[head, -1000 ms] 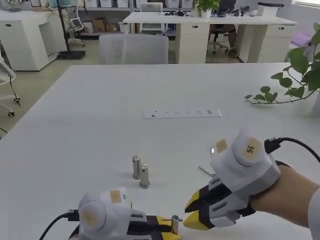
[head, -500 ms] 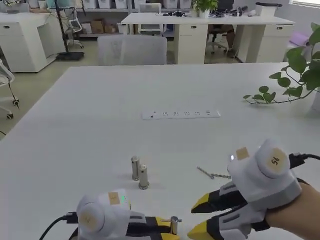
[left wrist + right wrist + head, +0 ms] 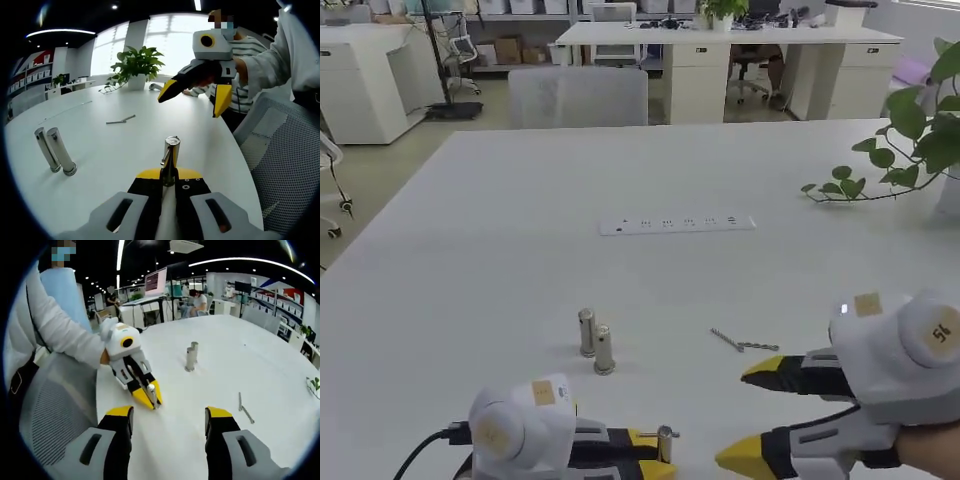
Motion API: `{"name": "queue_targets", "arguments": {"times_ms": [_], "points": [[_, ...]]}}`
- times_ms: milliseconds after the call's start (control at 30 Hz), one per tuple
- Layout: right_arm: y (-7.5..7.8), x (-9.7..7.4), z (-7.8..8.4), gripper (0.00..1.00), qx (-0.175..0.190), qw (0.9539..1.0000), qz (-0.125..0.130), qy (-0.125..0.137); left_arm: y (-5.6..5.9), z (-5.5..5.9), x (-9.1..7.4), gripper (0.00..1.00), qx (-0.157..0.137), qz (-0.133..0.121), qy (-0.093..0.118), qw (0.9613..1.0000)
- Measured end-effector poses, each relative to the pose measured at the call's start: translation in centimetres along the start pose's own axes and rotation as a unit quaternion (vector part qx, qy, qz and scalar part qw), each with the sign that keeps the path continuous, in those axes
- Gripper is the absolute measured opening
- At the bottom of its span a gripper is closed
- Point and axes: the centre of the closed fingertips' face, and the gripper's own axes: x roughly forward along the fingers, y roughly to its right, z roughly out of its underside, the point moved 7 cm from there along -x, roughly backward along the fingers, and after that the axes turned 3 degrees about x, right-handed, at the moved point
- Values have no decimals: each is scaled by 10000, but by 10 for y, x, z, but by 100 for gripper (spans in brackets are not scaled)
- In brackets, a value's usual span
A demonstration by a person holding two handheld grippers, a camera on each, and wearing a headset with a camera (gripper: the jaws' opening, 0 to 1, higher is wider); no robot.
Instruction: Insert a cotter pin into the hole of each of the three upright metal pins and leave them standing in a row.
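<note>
table [image 3: 520, 230] white | metal pins [image 3: 604, 352] silver | plant [image 3: 908, 112] green | chair [image 3: 285, 140] grey mesh

Round sticker [image 3: 942, 335] on right gripper [image 3: 733, 416] reads 56 (digits tilted, uncertain)

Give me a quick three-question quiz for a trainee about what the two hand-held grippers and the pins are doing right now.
1. True or false: the right hand-held gripper is shut.
2. The left hand-held gripper grips: A a metal pin, B a screwdriver, C nothing?
3. How many other pins stand on the table?
Key: 1 false; 2 A; 3 two.
</note>
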Motion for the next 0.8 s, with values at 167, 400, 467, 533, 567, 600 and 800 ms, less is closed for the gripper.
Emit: {"name": "queue_targets", "arguments": {"times_ms": [167, 400, 467, 533, 567, 600, 800], "points": [[0, -8, 0, 64, 26, 9998, 67, 191, 0, 0, 0, 6, -14, -5, 4, 10000], [-9, -16, -5, 69, 18, 9978, -13, 658, 0, 0, 0, 6, -83, -27, 44, 10000], [-11, -18, -5, 70, 77, 9972, -12, 748, 0, 0, -1, 6, -105, -37, 58, 9999], [-13, -21, -3, 70, 73, 9966, 33, 824, 0, 0, -1, 6, -116, -47, 64, 9999], [-14, -22, -3, 70, 85, 9964, 40, 846, 0, 0, -1, 6, -116, -50, 67, 9999], [-14, -23, -2, 70, 98, 9964, 45, 846, -1, 0, -1, 6, -127, -57, 74, 9999], [-13, -32, 8, 72, 177, 9962, 185, 832, -2, 1, -2, 6, -150, -114, 87, 9998]]}}
